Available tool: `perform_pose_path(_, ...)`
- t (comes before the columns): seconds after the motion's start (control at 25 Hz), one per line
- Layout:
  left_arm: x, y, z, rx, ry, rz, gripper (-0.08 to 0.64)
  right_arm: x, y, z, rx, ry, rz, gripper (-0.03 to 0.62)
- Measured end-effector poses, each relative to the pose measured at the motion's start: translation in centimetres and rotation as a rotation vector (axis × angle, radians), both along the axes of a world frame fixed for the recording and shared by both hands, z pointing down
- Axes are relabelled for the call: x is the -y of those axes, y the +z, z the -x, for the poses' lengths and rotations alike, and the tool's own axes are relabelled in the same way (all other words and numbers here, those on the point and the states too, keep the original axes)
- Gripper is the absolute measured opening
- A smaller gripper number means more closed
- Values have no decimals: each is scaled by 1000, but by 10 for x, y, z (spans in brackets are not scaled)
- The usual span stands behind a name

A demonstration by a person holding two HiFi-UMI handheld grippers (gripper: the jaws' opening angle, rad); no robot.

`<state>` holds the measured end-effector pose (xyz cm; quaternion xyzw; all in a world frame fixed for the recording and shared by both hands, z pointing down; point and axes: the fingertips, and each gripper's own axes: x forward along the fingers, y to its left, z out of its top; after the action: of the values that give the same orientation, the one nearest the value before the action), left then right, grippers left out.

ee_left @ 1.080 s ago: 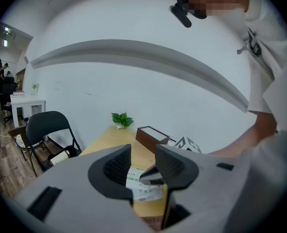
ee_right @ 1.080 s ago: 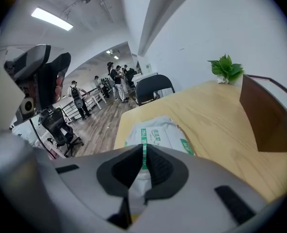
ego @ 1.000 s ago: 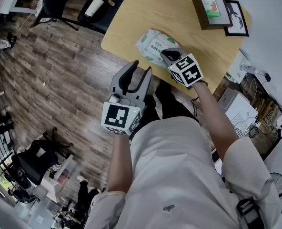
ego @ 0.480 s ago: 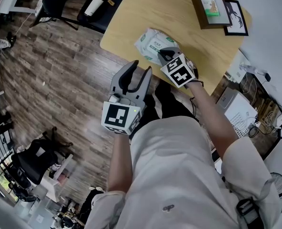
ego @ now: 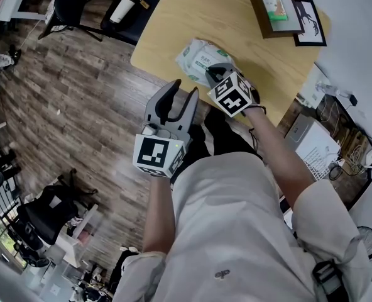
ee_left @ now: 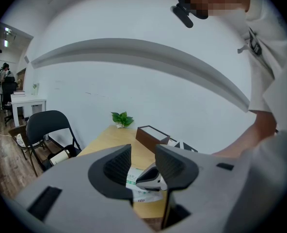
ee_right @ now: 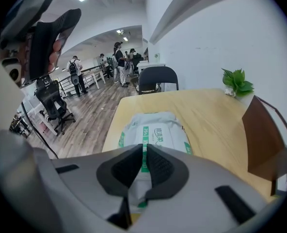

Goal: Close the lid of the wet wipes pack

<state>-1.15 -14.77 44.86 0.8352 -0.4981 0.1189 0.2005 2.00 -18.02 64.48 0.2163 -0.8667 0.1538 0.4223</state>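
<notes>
1. Wet wipes pack (ego: 197, 56): white and puffy, with a green stripe and green corner marks; its print is too small to read.
2. It lies near the wooden counter's (ego: 236, 30) edge.
3. Right gripper (ego: 212, 75) fingers are together at the pack's near end; left gripper (ego: 181, 97) fingers are apart and empty.

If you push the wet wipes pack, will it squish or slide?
Probably squishes a bit: the wet wipes pack looks puffy, with crinkled soft wrapping. It may slide on the smooth wooden table, though it lies flat, so tipping seems unlikely.
</notes>
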Motion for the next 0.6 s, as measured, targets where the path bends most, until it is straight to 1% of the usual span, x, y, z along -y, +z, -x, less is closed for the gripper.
perform_pose_path(0.28, 3, -2, 6, 6, -10, -4, 152, -1, 1, 1, -46, -41, -17, 25)
perform_pose_path(0.44, 3, -2, 7, 6, -7, -7, 152, -1, 2, 1, -32, -34, -6, 23)
perform_pose_path(0.6, 0, -5, 9, 8, 16, -11, 152, -1, -2, 1, -4, -7, -3, 25)
